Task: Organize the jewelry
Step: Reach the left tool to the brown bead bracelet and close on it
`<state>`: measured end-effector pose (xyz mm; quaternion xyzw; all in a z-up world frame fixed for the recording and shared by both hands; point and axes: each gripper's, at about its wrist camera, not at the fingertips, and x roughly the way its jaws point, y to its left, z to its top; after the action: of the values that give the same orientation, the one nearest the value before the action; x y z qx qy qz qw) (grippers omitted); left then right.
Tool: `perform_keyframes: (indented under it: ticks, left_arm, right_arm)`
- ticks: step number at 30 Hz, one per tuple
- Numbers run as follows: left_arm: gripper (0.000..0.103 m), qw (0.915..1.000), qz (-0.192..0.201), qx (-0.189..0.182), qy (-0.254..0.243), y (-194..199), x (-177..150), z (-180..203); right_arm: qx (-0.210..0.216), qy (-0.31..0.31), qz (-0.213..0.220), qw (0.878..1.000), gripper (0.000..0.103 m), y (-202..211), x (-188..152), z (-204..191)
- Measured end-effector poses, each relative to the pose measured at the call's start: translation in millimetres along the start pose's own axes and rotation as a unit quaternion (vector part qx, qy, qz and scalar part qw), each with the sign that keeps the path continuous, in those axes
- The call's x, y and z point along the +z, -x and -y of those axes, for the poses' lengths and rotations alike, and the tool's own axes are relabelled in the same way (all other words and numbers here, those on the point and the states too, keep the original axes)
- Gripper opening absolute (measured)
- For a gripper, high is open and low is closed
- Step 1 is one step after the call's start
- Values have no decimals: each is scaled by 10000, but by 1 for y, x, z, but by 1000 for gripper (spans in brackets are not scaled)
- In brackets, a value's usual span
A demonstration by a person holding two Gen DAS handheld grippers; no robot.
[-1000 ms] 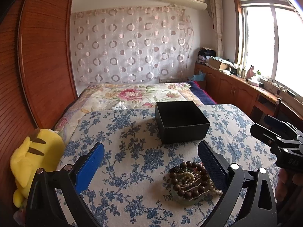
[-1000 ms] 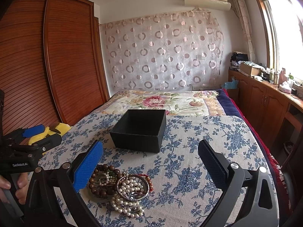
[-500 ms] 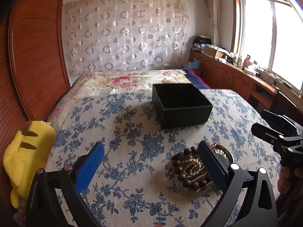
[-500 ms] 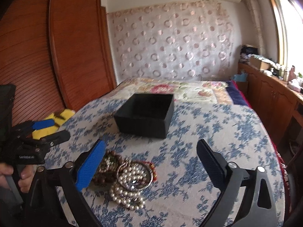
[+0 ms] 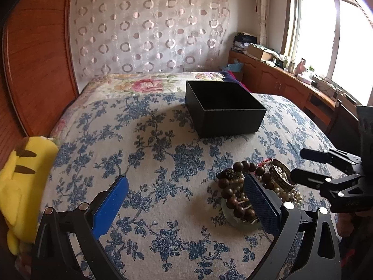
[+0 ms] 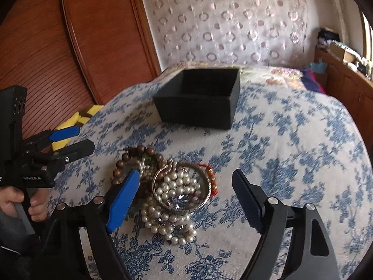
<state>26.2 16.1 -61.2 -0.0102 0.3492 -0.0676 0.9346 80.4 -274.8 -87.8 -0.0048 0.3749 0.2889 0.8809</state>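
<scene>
1. The jewelry pile (image 6: 172,189) lies on the bed (image 6: 291,154), on the blue-flowered cover, and the black box (image 6: 200,98) stands open further back, apart from the pile. I judge the box is there to receive the pieces, so it has no lid on it and its open side is up.
2. The pile is a mix: a brown wooden bead bracelet (image 5: 235,186), a pearl strand (image 6: 167,219), a metal bangle (image 6: 181,186) with pearls inside it, and a red cord piece at the far edge. They are tangled together (which piece lies under which, I cannot tell fully).
3. The right gripper (image 6: 186,198) points down at the pile with the bangle and pearls between its two fingers. The jaws are closing but the pads do not yet press on anything. Probably it comes from above so that one piece can be taken from the heap.
4. The left gripper (image 5: 186,200) has its fingers wide apart and holds nothing; its right finger is just in front of the wooden beads. It seems to wait beside the pile, maybe to steady it.
5. A yellow plush toy (image 5: 21,182) sits at the bed's edge, well apart from the work.
</scene>
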Motion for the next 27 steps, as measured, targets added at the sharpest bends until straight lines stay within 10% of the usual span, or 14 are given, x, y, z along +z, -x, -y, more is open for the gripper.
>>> perform_keyframes:
  ticks: [12, 27]
  left_arm:
    - [67, 9972, -332, -652, 154, -18, -4, -2]
    - [30, 9912, -778, -1066, -60, -48, 5, 20]
  right_arm:
    - [225, -127, -422, 9988, 63, -18, -5, 1]
    - [39, 80, -38, 10000, 62, 13, -5, 8]
